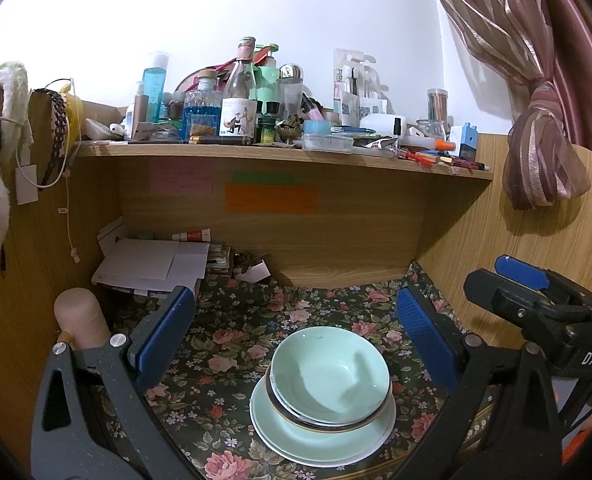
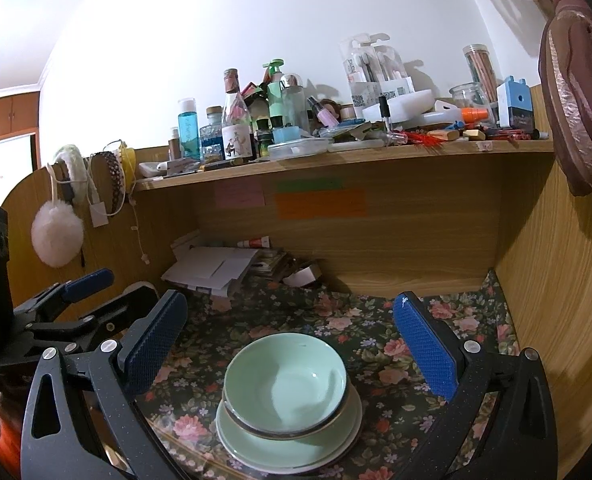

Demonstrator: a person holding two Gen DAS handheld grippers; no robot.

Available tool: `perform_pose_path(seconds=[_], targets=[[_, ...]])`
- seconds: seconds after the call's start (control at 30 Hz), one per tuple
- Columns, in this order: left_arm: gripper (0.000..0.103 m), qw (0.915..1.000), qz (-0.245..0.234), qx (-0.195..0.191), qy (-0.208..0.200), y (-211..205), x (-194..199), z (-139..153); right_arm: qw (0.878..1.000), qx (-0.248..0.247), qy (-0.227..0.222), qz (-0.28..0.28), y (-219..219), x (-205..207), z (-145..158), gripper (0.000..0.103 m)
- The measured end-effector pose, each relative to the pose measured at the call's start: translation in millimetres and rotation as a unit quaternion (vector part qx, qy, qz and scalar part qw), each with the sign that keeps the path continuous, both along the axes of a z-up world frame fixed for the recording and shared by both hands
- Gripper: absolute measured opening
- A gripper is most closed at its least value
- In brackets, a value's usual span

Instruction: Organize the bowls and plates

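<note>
A pale green bowl (image 1: 330, 376) (image 2: 283, 386) sits nested in a second bowl with a dark gold-edged rim, and both rest on stacked pale green plates (image 1: 287, 436) (image 2: 251, 444). The stack stands on a floral cloth. My left gripper (image 1: 296, 340) is open, its blue pads wide apart, above and behind the stack, holding nothing. My right gripper (image 2: 291, 344) is open the same way over the stack, also empty. The right gripper also appears at the right edge of the left wrist view, and the left gripper at the left edge of the right wrist view.
A wooden desk alcove encloses the floral cloth (image 1: 223, 344). Papers and boxes (image 1: 151, 264) lie at the back left. A crowded shelf (image 1: 279, 148) of bottles and stationery runs above. A beige cylinder (image 1: 80, 320) stands at the left. A pink curtain (image 1: 544, 148) hangs at the right.
</note>
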State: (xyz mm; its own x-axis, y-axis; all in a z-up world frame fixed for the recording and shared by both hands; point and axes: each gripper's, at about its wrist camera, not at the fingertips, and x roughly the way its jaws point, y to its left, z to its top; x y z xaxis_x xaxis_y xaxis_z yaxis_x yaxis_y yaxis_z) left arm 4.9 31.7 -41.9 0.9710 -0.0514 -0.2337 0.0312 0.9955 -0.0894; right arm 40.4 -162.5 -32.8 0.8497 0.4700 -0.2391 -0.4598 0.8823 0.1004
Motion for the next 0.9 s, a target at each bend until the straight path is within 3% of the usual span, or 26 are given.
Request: perform_pose_path(seconds=[0.9], targets=[[0.102, 0.9998, -0.019, -0.008, 0.005, 7, 7, -2, 1.000, 0.007, 0.007, -0.016, 11, 0, 0, 0.103]])
